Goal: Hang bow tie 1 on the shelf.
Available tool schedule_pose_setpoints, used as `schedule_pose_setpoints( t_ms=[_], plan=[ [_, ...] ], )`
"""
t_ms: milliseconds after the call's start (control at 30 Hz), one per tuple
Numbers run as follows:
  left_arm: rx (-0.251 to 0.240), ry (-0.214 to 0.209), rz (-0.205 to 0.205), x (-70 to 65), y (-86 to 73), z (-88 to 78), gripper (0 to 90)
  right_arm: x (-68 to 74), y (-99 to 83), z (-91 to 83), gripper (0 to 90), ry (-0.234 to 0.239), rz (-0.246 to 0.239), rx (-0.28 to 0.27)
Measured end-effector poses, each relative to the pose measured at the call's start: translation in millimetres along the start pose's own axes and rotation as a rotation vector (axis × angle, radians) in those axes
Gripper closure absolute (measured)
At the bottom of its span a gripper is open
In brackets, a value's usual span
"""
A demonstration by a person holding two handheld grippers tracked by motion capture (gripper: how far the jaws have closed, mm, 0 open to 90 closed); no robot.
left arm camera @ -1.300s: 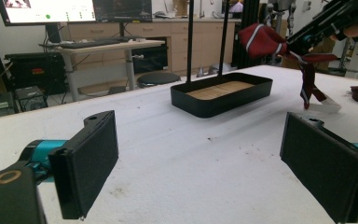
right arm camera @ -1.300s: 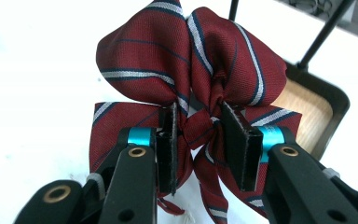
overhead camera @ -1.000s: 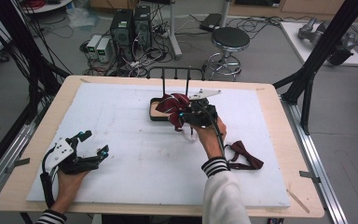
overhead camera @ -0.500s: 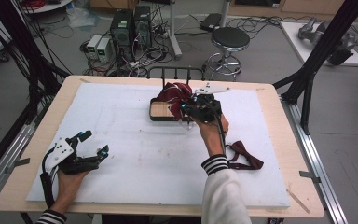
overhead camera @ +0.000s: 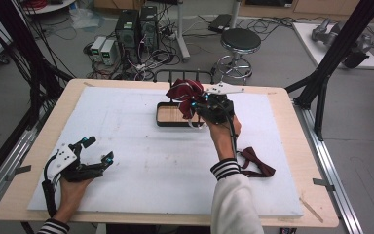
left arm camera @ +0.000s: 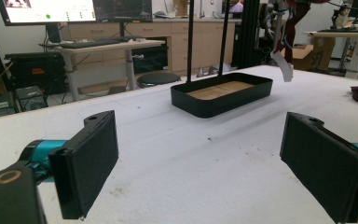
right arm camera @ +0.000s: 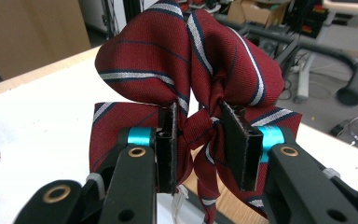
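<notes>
While raised above the far side of the table [overhead camera: 39, 146], right gripper [right arm camera: 200, 140] pinching a striped red bow [right arm camera: 186, 60] at its knot, one black pad on each side of the gathered centre, jaws narrowed onto the fabric but not fully together. Loops of the bow fanned out above and beyond the fingers [right arm camera: 168, 140], tails hanging below between them. Seen in the high view as bow [overhead camera: 185, 92] held aloft over the far right corner of the black tray [overhead camera: 163, 122], clear of its wooden floor, with right gripper [overhead camera: 199, 105] just behind it and the right hand [overhead camera: 221, 129] wrapped around the grip. A white tag dangling under the bow in the left gripper view.

Down at the near left corner, left gripper [overhead camera: 97, 151] resting low on the white mat [overhead camera: 151, 165] in the left hand [overhead camera: 70, 187], jaws spread wide and holding nothing; in its own view, left gripper [left arm camera: 200, 168] with pads well apart, bare mat between them, and tray [left arm camera: 205, 105] well beyond, two thin black posts rising from it.

Near the right forearm, a second bow tie [overhead camera: 258, 163], dark red, lying flat on the mat, just beside the striped sleeve [overhead camera: 224, 168]
</notes>
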State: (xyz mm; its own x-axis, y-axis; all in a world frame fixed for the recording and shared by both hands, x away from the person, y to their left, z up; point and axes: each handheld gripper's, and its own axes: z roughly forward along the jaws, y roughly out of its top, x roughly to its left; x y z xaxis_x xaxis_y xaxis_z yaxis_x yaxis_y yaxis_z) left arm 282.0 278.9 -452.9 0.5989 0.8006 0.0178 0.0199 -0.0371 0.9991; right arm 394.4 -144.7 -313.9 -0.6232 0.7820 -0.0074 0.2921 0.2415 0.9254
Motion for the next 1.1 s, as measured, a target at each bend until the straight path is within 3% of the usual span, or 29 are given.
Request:
schedule_pose_setpoints(
  t_ms=[667,1100],
  plan=[
    [-0.001,-0.005,-0.003,0.4,0.0,0.0,11.7,-20.4,24.8,-12.5,67.7,-0.120,0.030,-0.108],
    [-0.001,-0.006,-0.005,0.6,-0.1,-0.1,11.8,-29.6,31.9,-9.9,67.7,-0.144,0.036,-0.098]
  ],
)
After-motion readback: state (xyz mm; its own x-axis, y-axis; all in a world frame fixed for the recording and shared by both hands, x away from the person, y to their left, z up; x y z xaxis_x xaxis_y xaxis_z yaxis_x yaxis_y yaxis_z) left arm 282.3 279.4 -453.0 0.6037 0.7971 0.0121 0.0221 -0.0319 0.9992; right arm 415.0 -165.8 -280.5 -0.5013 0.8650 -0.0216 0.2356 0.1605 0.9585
